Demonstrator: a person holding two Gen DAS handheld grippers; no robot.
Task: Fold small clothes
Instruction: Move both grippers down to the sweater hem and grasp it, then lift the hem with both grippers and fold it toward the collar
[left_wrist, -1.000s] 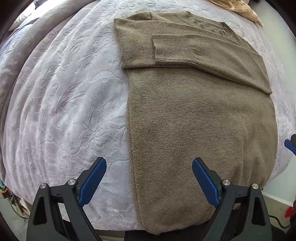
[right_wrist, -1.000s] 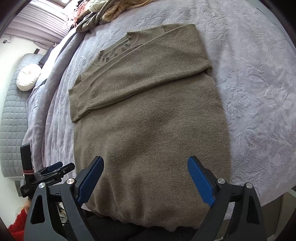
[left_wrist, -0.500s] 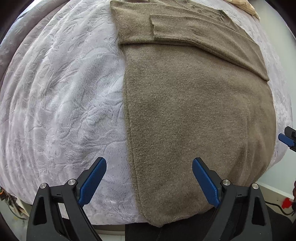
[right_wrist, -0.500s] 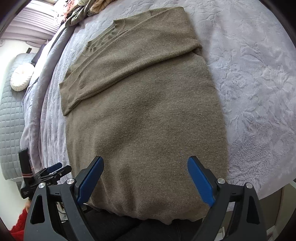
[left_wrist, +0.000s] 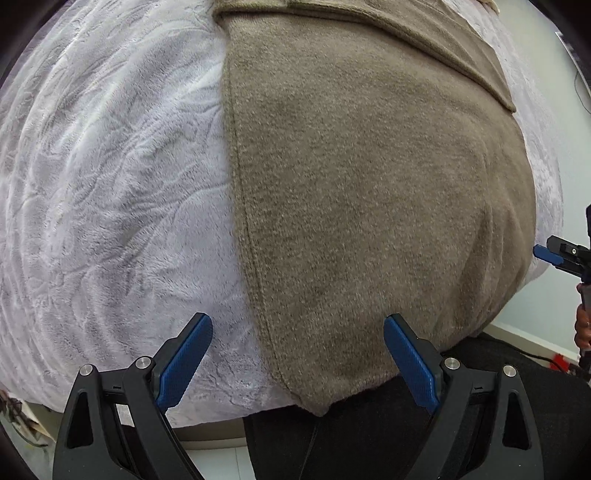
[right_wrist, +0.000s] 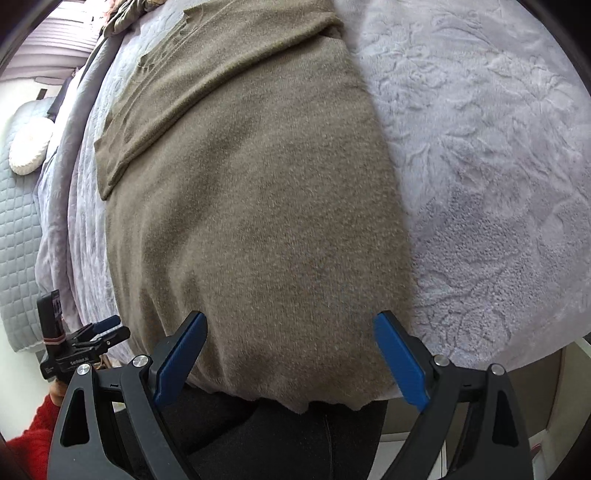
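Observation:
An olive-brown knit sweater (left_wrist: 369, 184) lies flat on a pale lilac bed cover (left_wrist: 110, 184), sleeves folded across its chest, its hem hanging slightly over the near bed edge. It also shows in the right wrist view (right_wrist: 258, 221). My left gripper (left_wrist: 297, 360) is open and empty, close above the sweater's lower left hem corner. My right gripper (right_wrist: 290, 356) is open and empty, close above the hem's right part. Each gripper shows at the edge of the other's view: the right one (left_wrist: 561, 254), the left one (right_wrist: 92, 332).
The bed cover (right_wrist: 480, 166) stretches to the right of the sweater. A pile of other clothes (right_wrist: 125, 18) lies at the far end of the bed. A grey quilted headboard (right_wrist: 18, 240) and a white round cushion (right_wrist: 29, 146) stand at the left. The person's dark trousers (left_wrist: 369, 435) are below the bed edge.
Both grippers have moved down and closer to the sweater's hem; the sweater now fills more of both views. Both stay open. The sweater has not moved.

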